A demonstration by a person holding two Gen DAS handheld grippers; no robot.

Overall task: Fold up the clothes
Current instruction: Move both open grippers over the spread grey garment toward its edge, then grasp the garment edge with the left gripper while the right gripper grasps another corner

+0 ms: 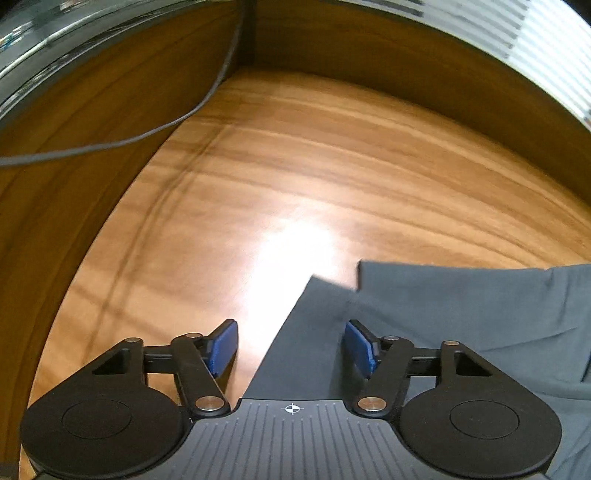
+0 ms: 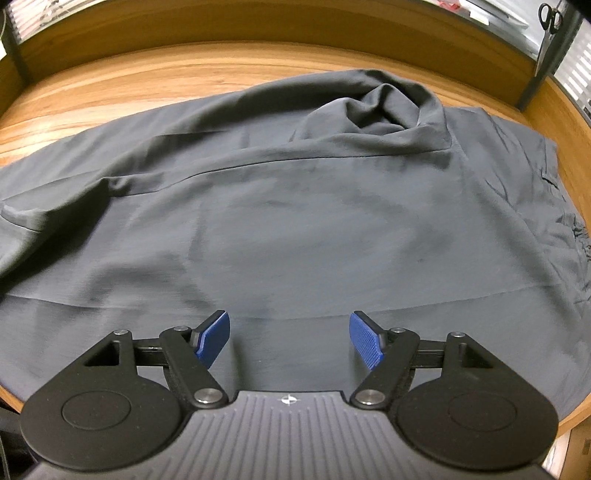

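A dark grey garment (image 2: 295,221) lies spread over the wooden table, with a bunched, twisted fold (image 2: 388,107) at its far side. My right gripper (image 2: 290,339) hovers over the near part of the cloth, its blue pads (image 2: 365,343) wide apart and nothing between them. In the left wrist view one corner of the same grey garment (image 1: 461,317) reaches in from the right. My left gripper (image 1: 291,347) is open above that edge: the cloth's edge lies under the gap, and the pads (image 1: 223,345) do not press on it.
The wooden table (image 1: 295,166) has a raised wooden rim along its far and left sides. A grey cable (image 1: 177,118) runs across the left rim. Scissors (image 2: 550,16) hang at the top right behind the table. The table's near edge (image 2: 576,417) is close under the right gripper.
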